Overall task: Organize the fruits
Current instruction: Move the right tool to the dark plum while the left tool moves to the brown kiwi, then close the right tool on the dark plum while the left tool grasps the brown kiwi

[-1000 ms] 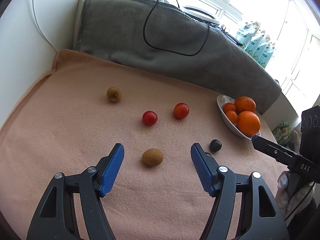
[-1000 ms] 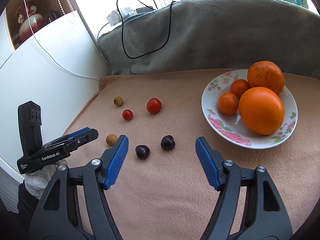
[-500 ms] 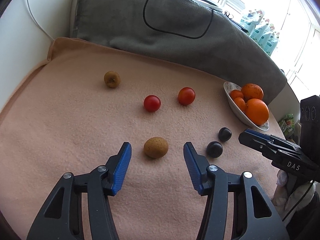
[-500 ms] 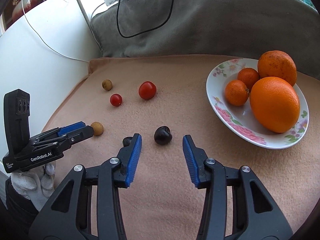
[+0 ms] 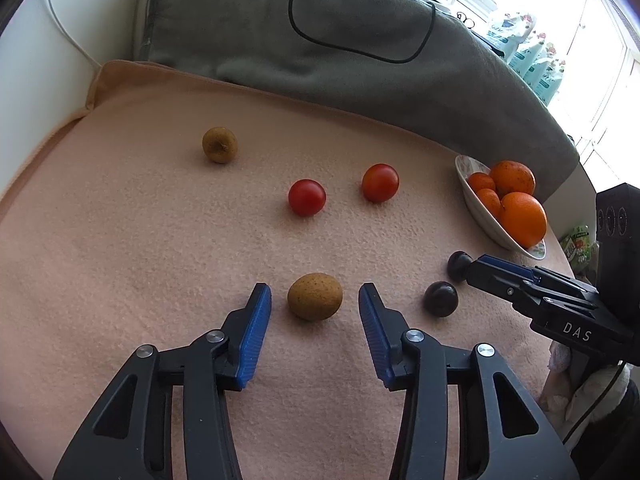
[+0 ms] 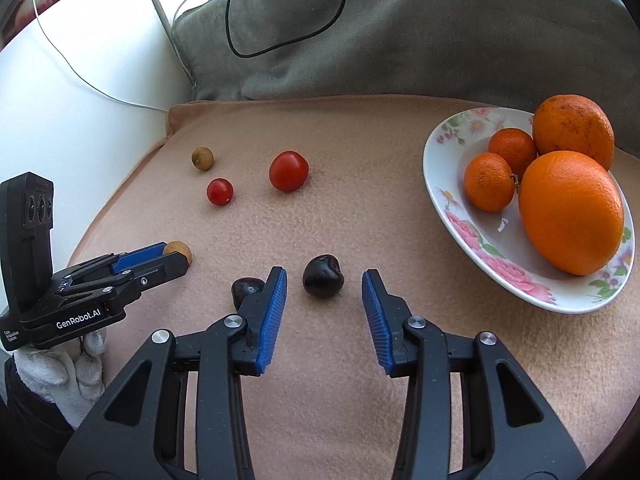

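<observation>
My left hand-held gripper (image 5: 315,304) has been closing and now brackets the nearer brown fruit (image 5: 315,296), its blue pads just beside the fruit but not touching, so it is still released. My right hand-held gripper (image 6: 324,286) has likewise been closing around a dark cherry (image 6: 323,276), with a gap on both sides, grasping nothing. A second dark cherry (image 6: 246,289) sits just left of that gripper's left finger, partly hidden by it. All of this lies on the peach blanket (image 6: 360,200) covering the table. Left of the floral plate (image 6: 452,184) and farther from me than the cherries rest two red tomatoes (image 6: 289,171) (image 6: 219,191) and a second brown fruit (image 6: 202,158). The plate itself holds four oranges (image 6: 570,212), two large and two small. Behind the plate lies a grey cloth (image 6: 400,40) with a black cable (image 6: 288,36) draped over it.
</observation>
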`<state>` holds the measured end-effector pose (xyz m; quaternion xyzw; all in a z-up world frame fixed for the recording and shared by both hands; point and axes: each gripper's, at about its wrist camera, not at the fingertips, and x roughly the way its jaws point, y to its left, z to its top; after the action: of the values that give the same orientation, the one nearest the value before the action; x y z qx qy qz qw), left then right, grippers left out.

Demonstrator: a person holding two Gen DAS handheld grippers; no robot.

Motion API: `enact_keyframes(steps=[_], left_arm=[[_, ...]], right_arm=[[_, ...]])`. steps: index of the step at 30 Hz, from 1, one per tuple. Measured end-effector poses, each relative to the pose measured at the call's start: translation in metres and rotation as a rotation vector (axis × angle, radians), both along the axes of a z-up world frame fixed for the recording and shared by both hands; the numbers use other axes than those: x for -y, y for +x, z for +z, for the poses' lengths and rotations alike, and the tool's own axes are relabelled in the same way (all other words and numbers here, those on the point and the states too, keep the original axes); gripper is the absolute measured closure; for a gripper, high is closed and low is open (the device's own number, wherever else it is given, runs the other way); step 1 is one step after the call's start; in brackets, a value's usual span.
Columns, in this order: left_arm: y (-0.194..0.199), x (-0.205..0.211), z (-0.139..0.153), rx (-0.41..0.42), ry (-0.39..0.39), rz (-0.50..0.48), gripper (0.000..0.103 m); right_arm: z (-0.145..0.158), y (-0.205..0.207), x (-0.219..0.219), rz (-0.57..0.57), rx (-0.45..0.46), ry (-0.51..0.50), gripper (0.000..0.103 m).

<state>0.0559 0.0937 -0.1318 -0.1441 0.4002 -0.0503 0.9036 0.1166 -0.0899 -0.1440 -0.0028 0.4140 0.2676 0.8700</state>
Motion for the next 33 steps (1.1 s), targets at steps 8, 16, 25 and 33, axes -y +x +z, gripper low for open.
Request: enact_keyframes(steps=[8,16,25,33], left_arm=[[0.002,-0.001,-0.001,-0.004,-0.002,0.000,0.064],[0.003,-0.002,-0.001,-0.004,-0.008,0.002,0.070],[0.001,-0.003,-0.001,0.002,-0.015,0.003,0.076],[-0.001,-0.003,0.002,0.009,-0.022,0.006,0.076]], right_arm=[[-0.005,0.007,-0.005,0.002,-0.018,-0.022,0.067],[-0.006,0.008,-0.012,0.004,-0.015,-0.049,0.077],[-0.006,0.009,-0.008,-0.013,-0.015,-0.022,0.079],[-0.003,0.005,0.002,-0.036,-0.012,0.014,0.079]])
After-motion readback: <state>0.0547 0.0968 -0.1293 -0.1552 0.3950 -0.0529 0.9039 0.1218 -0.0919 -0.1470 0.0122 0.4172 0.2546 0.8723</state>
